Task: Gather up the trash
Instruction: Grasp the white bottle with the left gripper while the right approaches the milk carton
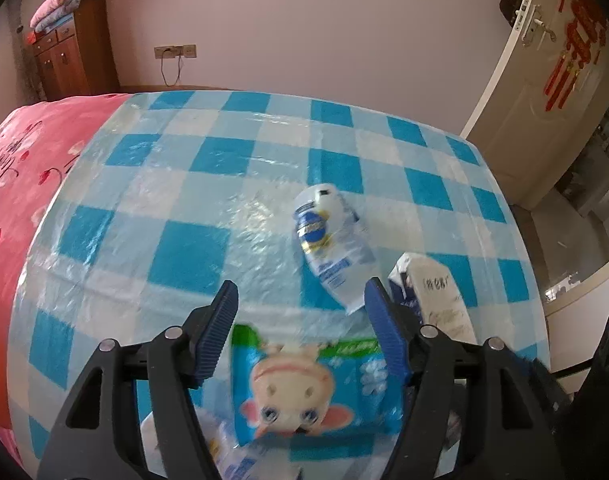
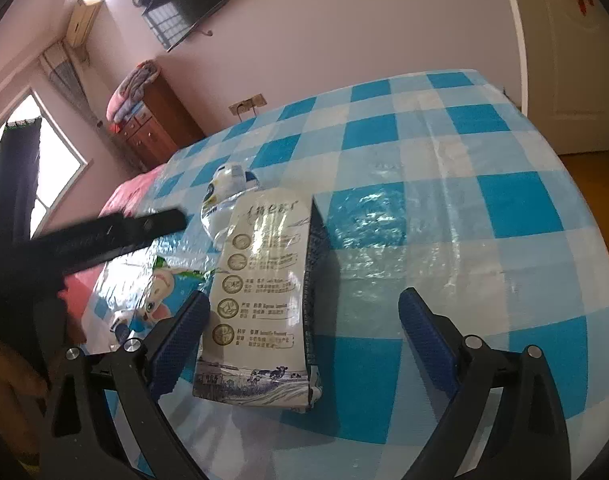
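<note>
On the blue-checked table (image 1: 176, 184) lies a blue cartoon-printed packet (image 1: 316, 392), flat between the fingers of my left gripper (image 1: 300, 292), which is open and not pressing on it. A crushed clear bottle (image 1: 332, 248) with a blue label lies just beyond the fingertips. A white milk carton (image 1: 436, 292) lies to their right. My right gripper (image 2: 304, 296) is open around this carton (image 2: 260, 280). Its left finger is close beside the carton and its right finger stands well apart. The bottle (image 2: 224, 188) and the packet (image 2: 160, 292) lie to the carton's left.
A pink bedspread (image 1: 24, 184) borders the table on the left. A wooden cabinet (image 1: 72, 56) stands at the far wall and a white door (image 1: 544, 80) at the right. More pale crumpled trash (image 1: 224, 456) lies under my left gripper. That tool's black body (image 2: 104, 236) crosses the right wrist view.
</note>
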Available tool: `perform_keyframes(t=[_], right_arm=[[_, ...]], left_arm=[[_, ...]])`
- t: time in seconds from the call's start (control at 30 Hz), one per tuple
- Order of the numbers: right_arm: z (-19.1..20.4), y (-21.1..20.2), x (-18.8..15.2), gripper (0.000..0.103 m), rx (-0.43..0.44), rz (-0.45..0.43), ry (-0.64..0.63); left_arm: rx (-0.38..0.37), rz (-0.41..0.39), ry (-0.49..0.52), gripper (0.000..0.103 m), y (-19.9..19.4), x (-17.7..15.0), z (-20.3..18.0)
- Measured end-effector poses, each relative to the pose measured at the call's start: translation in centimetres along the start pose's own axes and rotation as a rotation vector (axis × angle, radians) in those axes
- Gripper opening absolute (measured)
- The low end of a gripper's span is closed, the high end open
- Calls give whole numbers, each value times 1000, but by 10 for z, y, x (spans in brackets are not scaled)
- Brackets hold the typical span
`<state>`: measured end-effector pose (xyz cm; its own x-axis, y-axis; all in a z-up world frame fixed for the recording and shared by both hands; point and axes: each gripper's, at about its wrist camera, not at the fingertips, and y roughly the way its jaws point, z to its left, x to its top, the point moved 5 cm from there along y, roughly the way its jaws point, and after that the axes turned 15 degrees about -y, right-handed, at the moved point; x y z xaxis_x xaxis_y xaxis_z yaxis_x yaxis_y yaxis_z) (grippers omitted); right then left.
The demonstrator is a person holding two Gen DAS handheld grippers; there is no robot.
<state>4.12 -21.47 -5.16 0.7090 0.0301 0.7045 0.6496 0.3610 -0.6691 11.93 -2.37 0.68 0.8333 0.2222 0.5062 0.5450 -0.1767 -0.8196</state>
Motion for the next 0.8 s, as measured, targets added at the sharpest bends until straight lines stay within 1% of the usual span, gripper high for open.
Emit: perform_keyframes(t=[0.03,0.17,0.4,0.6,0.7,0.8], right_arm=[[2,1,0,94,-2,3,-12],[9,4,-1,94,-2,14,-53],[13,8,-2,94,21,21,-70],[12,9,0,94,37,14,-65],[11,10,0,94,47,13,-67],[13,10,0,94,58,16,-76]], left_arm=[[-6,9,0,71,5,1,-4],[-7,30,2,71,22,8,-14],[39,51,-2,71,47,19,-22],[68,60,8,71,61,19,-29],[89,53,14,68,66,18,-31],[120,36,26,59,67,19,-33]])
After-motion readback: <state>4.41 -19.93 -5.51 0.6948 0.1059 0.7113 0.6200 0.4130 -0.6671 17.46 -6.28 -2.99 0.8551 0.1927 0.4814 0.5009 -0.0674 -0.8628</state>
